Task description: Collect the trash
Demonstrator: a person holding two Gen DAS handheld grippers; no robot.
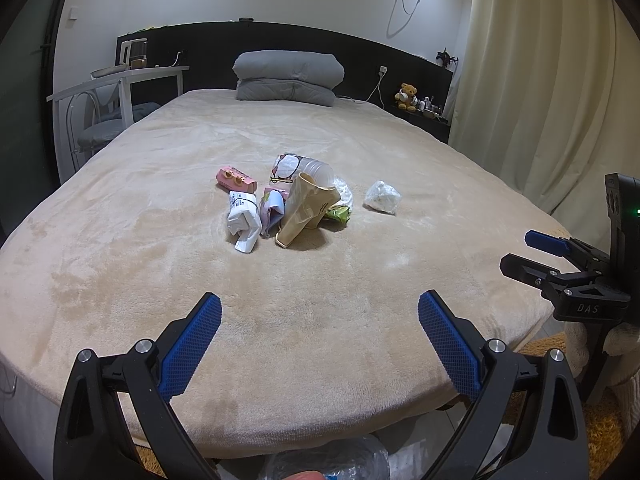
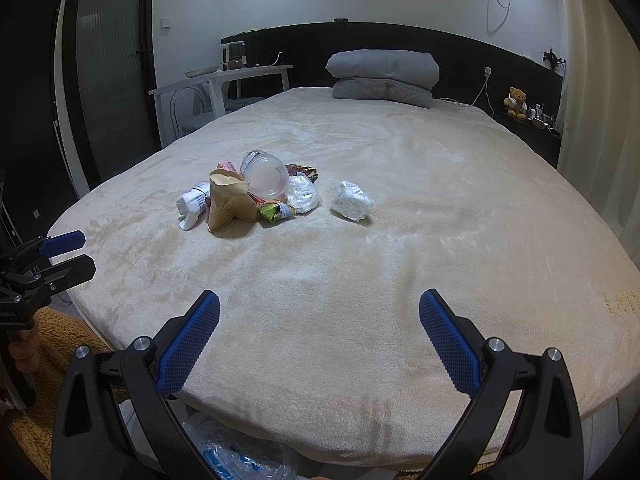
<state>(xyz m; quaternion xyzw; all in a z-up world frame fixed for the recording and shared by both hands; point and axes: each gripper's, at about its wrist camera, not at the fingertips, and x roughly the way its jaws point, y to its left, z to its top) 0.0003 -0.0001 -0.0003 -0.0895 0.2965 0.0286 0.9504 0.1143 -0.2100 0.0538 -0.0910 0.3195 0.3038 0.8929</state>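
Jaws both wide, empty, over bed (image 1: 120,208) foot edge; trash pile (image 1: 288,200) mid-bed.

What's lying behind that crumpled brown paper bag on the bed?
Behind the brown paper bag a clear plastic cup lies on its side, with a pink box beyond. Anything beneath them is hidden.

The beige bed cover (image 1: 304,280) looked like soft, matt plush cloth with a brushed nap. On it lay a tan creased paper bag (image 1: 306,210), a clear glossy plastic cup (image 2: 267,178) and a white crumpled tissue wad (image 1: 382,197). The left gripper (image 1: 320,340) had matt black plastic arms, blue knurled rubbery pads (image 1: 192,344) and shiny metal bolts.
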